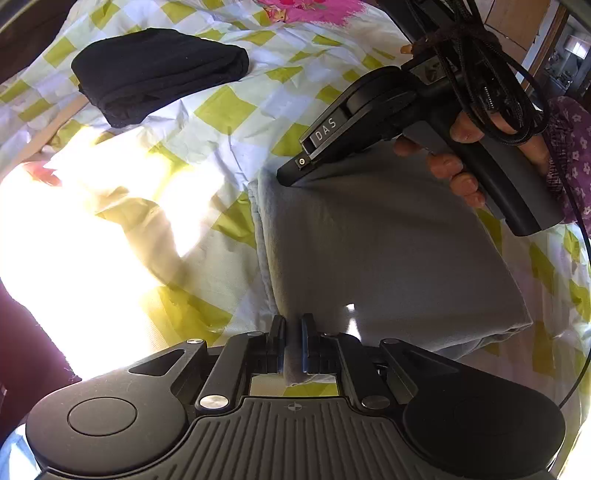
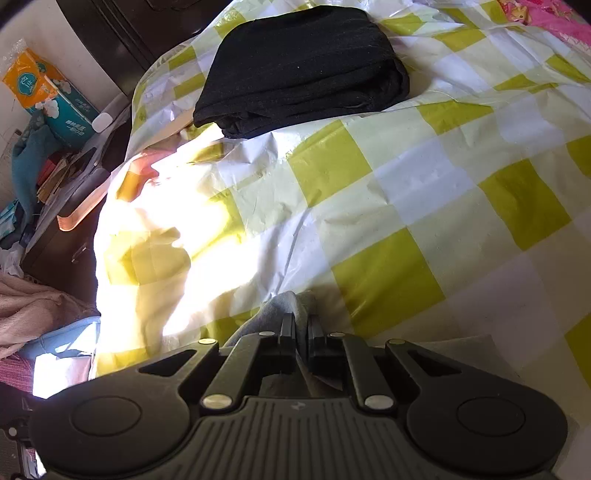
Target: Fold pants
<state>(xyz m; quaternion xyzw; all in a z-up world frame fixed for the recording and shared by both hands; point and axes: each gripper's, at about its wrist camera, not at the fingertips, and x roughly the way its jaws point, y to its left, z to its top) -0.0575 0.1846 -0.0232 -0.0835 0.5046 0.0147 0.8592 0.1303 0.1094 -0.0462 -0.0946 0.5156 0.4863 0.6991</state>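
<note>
Grey pants (image 1: 388, 251) lie folded into a thick rectangle on the checked yellow-and-white sheet (image 1: 229, 107). My left gripper (image 1: 293, 321) is shut on the near left corner of the pants, with cloth pinched between its pads. In the left wrist view my right gripper (image 1: 288, 177), held by a hand, bites the far left corner of the same fold. The right wrist view shows that gripper (image 2: 301, 319) shut on a bunched grey edge of the pants (image 2: 284, 302), just above the sheet (image 2: 406, 184).
A folded black garment (image 1: 159, 70) (image 2: 303, 70) rests farther back on the bed. Strong sunlight washes out the sheet's left part. Beyond the bed's left edge stand a dark cabinet with tissue packs (image 2: 44, 92) and piled cloth (image 2: 29, 314). Pink bedding (image 1: 314, 11) lies behind.
</note>
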